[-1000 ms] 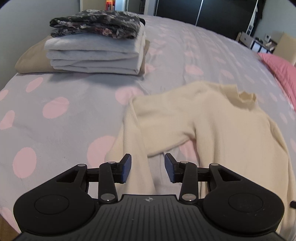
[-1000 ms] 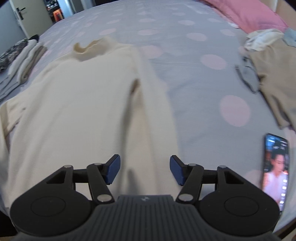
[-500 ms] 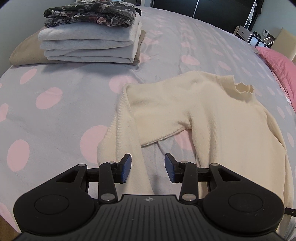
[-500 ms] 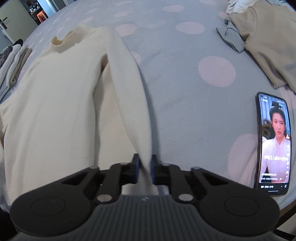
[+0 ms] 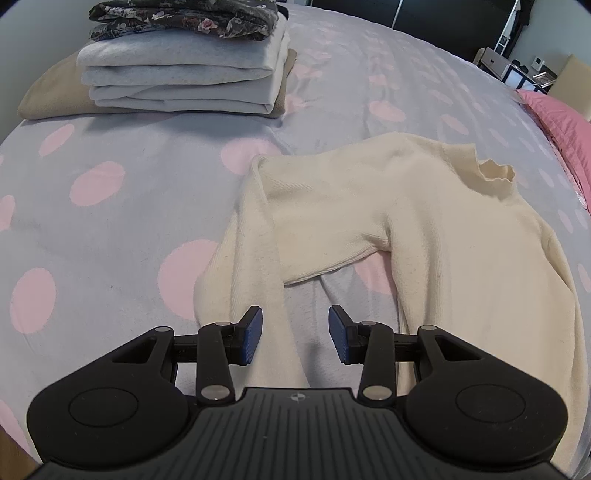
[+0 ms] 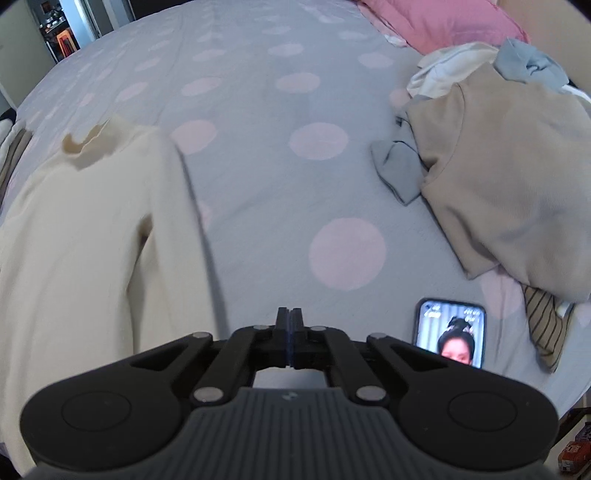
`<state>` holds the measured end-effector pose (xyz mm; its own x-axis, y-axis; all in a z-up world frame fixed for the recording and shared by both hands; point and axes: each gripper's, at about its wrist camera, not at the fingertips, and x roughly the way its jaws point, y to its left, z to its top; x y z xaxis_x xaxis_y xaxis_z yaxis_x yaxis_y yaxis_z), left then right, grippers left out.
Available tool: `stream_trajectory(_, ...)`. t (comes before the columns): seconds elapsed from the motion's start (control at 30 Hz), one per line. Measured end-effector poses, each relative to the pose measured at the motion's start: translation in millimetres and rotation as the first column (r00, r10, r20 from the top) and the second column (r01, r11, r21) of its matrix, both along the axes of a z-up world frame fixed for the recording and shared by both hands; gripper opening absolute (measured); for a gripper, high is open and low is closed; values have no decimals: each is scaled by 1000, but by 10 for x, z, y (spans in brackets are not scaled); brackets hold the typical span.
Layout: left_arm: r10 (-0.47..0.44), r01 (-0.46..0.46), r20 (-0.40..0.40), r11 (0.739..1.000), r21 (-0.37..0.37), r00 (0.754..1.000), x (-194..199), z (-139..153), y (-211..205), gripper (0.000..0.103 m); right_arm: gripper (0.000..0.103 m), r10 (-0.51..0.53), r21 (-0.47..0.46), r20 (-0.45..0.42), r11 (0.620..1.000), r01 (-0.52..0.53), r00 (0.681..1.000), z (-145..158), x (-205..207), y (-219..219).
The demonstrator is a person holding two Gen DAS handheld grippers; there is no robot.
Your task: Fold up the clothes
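Note:
A cream high-neck sweater (image 5: 424,229) lies face up on the spotted bedcover (image 5: 129,221). Its left sleeve (image 5: 258,258) bends down towards me and runs under my left gripper (image 5: 295,334), which hovers open just above it. In the right wrist view the sweater (image 6: 74,240) fills the left side. Its right sleeve (image 6: 184,240) is raised off the bed, blurred, and runs behind my right gripper (image 6: 290,325). That gripper is shut; the pinched cloth itself is hidden under the jaws.
A stack of folded clothes (image 5: 184,74) sits at the bed's far left corner. A heap of unfolded clothes (image 6: 509,177) lies on the right. A lit phone (image 6: 450,332) rests near the front edge, and a pink pillow (image 6: 443,22) lies at the head.
My right gripper went from open to shut on the right sleeve, then swung right and lifted it. My left gripper stayed open and crept a little along the left sleeve.

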<state>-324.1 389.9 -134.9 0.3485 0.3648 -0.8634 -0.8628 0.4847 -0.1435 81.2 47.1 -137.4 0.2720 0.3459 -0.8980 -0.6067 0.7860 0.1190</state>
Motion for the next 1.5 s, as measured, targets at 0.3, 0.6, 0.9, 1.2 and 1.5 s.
stream_trajectory(0.3, 6, -6, -1, 1000, -14, 1000, 61, -29, 47, 39, 37, 62, 71, -175, 996, -51, 983, -285, -203, 21)
stream_trajectory(0.6, 15, -15, 10, 1000, -22, 1000, 46, -31, 53, 39, 35, 120, 5, -270, 992, -124, 955, -558, -513, 122)
stream_trajectory(0.9, 13, -13, 3, 1000, -24, 1000, 51, -41, 62, 39, 4, 62, -2, -211, 998, -64, 975, -324, -452, 35)
stream_trajectory(1.2, 22, -22, -7, 999, -30, 1000, 43, -80, 88, 39, 3, -56, -57, -65, 997, 52, 996, 50, 303, -82)
stream_trajectory(1.5, 15, -16, -27, 999, -35, 1000, 152, -136, 120, 40, 4, -135, -50, -63, 990, 132, 989, -106, 991, -240)
